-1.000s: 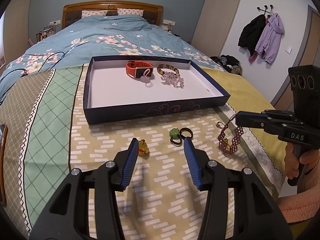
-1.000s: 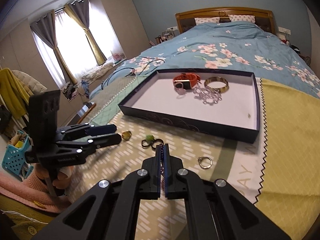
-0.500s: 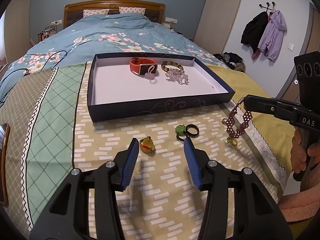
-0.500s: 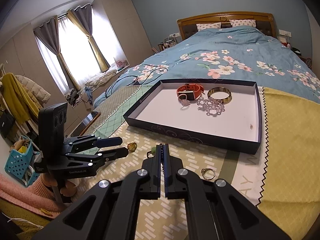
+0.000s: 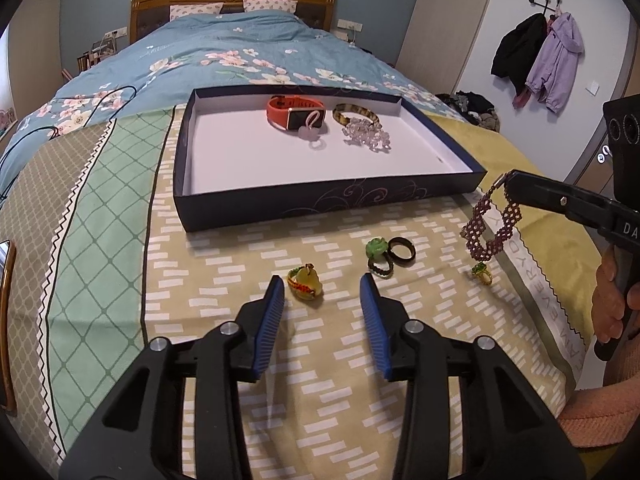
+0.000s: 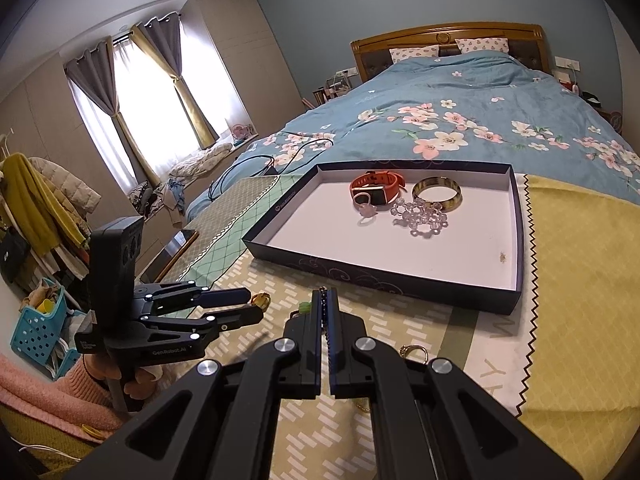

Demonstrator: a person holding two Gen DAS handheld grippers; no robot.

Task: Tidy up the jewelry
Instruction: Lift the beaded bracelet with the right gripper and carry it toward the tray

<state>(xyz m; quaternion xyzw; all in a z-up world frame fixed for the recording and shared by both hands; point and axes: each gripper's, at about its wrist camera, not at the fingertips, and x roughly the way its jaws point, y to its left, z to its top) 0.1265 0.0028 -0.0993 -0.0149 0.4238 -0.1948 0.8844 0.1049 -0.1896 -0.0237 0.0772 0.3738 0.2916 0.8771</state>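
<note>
A dark blue tray [image 5: 328,204] [image 6: 384,280] lies on the bed with an orange watch [image 5: 294,112], a brown bangle [image 5: 355,114], a clear bead bracelet [image 5: 366,136] and a pale ring [image 5: 313,136] in it. My right gripper [image 5: 507,184] [image 6: 325,296] is shut on a purple beaded bracelet [image 5: 490,232], which hangs above the cloth right of the tray. My left gripper [image 5: 322,292] [image 6: 254,306] is open and empty, low over a yellow pendant ring [image 5: 306,282]. A green flower ring [image 5: 377,247], a black ring [image 5: 402,250] and a green-stone gold ring [image 5: 481,272] lie on the cloth.
A patterned cloth [image 5: 224,264] covers the foot of the bed. A blue floral duvet [image 5: 224,52] lies beyond the tray. Black cables [image 5: 100,104] run over the duvet at left. Jackets [image 5: 536,56] hang on the right wall. A blue basket [image 6: 40,328] stands on the floor.
My right gripper has lifted the purple bracelet off the cloth and carried it up toward the tray's right corner, uncovering the gold ring beneath. My left gripper has edged closer to the yellow pendant ring.
</note>
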